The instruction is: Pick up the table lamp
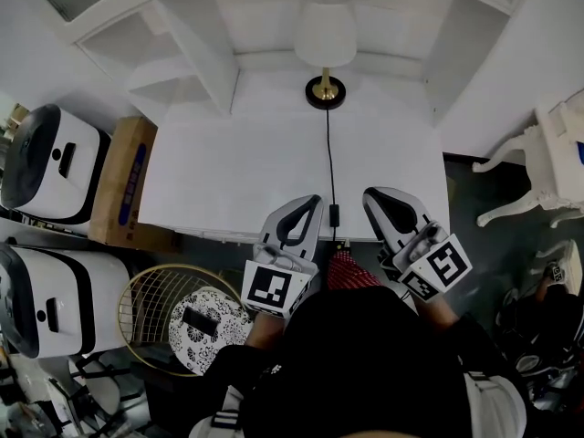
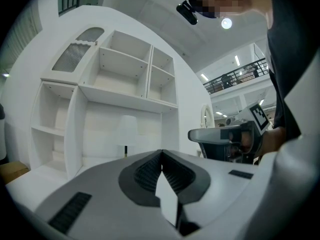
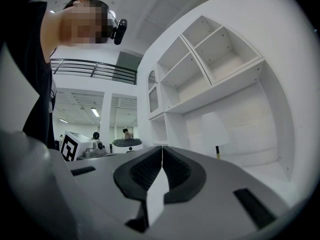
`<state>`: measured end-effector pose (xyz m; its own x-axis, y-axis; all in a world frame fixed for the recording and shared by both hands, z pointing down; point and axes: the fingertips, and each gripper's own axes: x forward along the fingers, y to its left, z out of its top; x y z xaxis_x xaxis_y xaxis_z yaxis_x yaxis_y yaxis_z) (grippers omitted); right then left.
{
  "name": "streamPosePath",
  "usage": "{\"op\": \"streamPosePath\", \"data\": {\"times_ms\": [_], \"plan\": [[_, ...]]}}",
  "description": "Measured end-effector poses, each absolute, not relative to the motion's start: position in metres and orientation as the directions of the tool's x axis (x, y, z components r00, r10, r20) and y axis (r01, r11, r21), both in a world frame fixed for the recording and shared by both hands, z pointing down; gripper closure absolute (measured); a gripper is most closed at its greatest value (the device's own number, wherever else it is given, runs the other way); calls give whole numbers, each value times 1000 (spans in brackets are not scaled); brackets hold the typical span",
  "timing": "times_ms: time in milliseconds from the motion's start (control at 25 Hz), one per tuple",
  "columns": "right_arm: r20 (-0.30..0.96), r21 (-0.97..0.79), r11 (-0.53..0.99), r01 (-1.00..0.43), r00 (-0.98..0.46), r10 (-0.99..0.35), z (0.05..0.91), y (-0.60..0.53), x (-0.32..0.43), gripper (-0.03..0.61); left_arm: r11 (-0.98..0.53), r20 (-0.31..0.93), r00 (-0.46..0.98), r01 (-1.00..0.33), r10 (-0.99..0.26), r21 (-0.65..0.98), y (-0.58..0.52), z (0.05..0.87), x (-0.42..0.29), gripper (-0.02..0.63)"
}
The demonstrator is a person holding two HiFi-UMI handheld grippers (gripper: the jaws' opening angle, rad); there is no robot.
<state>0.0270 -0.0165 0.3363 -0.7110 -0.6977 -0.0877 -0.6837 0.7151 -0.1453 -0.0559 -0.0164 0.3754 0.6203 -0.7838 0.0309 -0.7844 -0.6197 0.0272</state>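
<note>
Head view: white counter (image 1: 228, 172), smooth and matt, with a white hutch of open shelves (image 1: 196, 53) rising at its back. The table lamp (image 1: 326, 39) stands at the back centre of the counter, close against the hutch wall. It has a white tapered shade, a slim brass-coloured stem and a round black base. A thin black cord (image 1: 329, 158) runs straight from the base to the counter's front edge, with a small black inline switch (image 1: 335, 214) near that edge.

The left hand-held gripper (image 1: 316, 200) and right hand-held gripper (image 1: 369, 193) sit at the front edge on either side of the cord, well apart from the lamp. Both have pale grey moulded shells and black ribbed pads. A marker cube (image 1: 274, 287) of black-and-white squares sits on the left one, and there is one like it on the right.

Left gripper view: jaws pressed together, the ribbed pads meeting in a thin line with nothing between them. The lamp shows beyond the tips, upright under the lowest shelf.

Right gripper view: jaws likewise closed and empty, with the lamp ahead and to the right of the tips.

Beside the counter on the left are a brown cardboard box (image 1: 119, 185), its blue print too small to read, and a round gold-coloured wire basket (image 1: 151, 304). On the right is a white chair (image 1: 538, 167) with curved legs.
</note>
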Motion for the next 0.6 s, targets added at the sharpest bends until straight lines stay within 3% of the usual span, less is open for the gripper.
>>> {"op": "streamPosePath", "data": {"times_ms": [600], "plan": [[-85, -163, 742, -650, -740, -667, 338, -99, 34, 563, -621, 57, 619, -784, -783, -13, -97, 368, -39, 601]]}}
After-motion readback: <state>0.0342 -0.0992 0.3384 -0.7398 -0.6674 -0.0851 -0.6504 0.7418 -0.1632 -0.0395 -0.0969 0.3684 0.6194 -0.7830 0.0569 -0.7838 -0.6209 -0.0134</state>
